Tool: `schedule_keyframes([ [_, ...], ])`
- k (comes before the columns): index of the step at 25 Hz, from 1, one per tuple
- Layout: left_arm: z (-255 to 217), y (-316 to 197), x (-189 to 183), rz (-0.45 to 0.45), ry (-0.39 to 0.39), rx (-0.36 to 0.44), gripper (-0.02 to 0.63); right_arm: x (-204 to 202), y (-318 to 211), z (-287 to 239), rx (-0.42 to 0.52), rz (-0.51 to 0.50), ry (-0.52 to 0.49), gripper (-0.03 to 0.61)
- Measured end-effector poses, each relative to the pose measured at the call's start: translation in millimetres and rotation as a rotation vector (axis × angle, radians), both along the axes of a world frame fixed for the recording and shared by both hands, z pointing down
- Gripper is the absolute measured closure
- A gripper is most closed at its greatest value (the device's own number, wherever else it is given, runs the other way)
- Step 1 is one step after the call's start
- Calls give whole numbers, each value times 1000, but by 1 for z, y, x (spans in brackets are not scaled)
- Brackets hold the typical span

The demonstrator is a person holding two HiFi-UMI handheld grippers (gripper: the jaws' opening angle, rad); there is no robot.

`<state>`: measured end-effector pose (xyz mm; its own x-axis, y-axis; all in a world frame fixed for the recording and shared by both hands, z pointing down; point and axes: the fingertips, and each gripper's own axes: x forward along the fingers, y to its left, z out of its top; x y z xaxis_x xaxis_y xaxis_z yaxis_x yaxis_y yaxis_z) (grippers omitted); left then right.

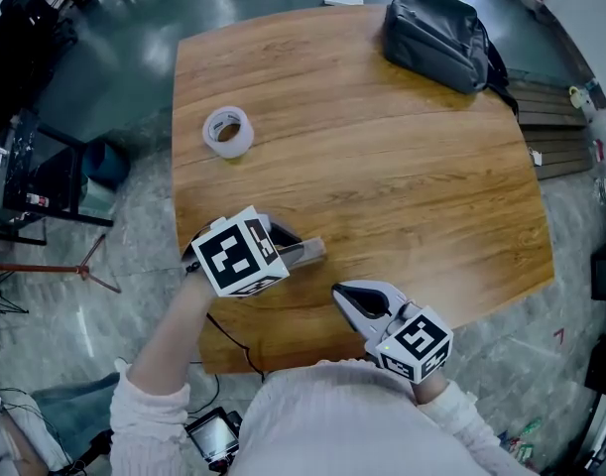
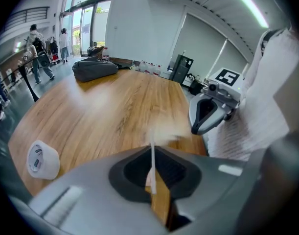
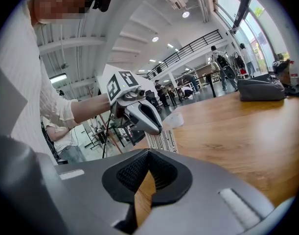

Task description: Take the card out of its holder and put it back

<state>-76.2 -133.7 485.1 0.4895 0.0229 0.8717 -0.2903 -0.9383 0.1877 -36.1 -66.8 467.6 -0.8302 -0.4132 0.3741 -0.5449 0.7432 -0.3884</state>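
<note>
Card, edge-on, sits pinched in the left hand-held gripper. Only the view from the right hand-held gripper, closed and empty, shows the card's striped face.

Table – warm brown wood, streaky grain. Tape roll milky white. Bag dark grey. Left gripper and right gripper: light grey shells, black textured pads, white cubes with black square markers. Card – white edge. Sleeve white. Floor mottled grey-green.

The left claw pinches a thin white card above the wooden table, near a tape roll.
</note>
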Motion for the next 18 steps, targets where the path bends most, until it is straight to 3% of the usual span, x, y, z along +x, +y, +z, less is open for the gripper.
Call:
schedule_keyframes([
  [5,9,4,-1,14,-25,27,586,1,-1,-1,4,0,-2,580],
  [11,0,-2,-2,-27,23,39,544,1,0,-2,9,-8,0,580],
  [18,-27,-10,-7,-114,97,98,553,0,-2,-11,32,-22,-1,580],
])
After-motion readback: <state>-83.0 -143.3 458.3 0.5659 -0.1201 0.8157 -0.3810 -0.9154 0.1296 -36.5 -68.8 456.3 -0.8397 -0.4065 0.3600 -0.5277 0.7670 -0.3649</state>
